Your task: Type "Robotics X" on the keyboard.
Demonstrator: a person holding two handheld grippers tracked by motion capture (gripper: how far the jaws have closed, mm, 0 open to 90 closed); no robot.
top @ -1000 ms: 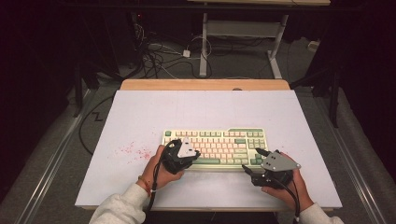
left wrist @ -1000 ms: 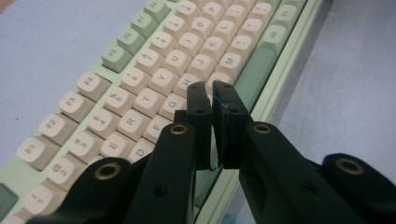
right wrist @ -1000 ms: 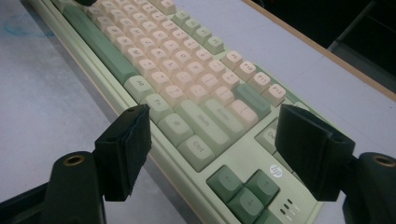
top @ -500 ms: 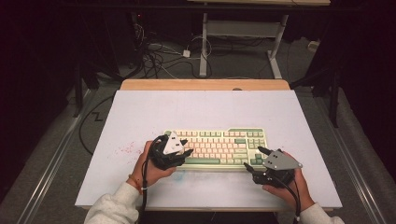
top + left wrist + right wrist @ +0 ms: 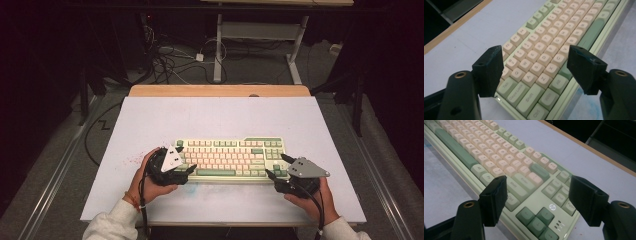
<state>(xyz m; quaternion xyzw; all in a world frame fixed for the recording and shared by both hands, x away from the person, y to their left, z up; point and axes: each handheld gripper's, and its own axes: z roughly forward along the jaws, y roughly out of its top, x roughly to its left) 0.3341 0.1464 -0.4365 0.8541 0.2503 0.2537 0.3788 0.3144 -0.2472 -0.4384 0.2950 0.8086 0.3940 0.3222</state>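
High view: keyboard [image 5: 230, 159] lies lengthwise between left gripper [image 5: 186, 171] and right gripper [image 5: 276, 166] — both wide open, jaws w/ nothing held, left just opened.

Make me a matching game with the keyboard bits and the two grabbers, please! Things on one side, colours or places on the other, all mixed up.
Things:
1. space bar
2. letter keys
3. left gripper
4. right gripper

Colours or places:
A. pale pink
B. open jaws by the arrow keys end of the keyboard
C. dark green
D. open jaws by the Caps Lock key end of the keyboard

Pairs: 1-C, 2-A, 3-D, 4-B
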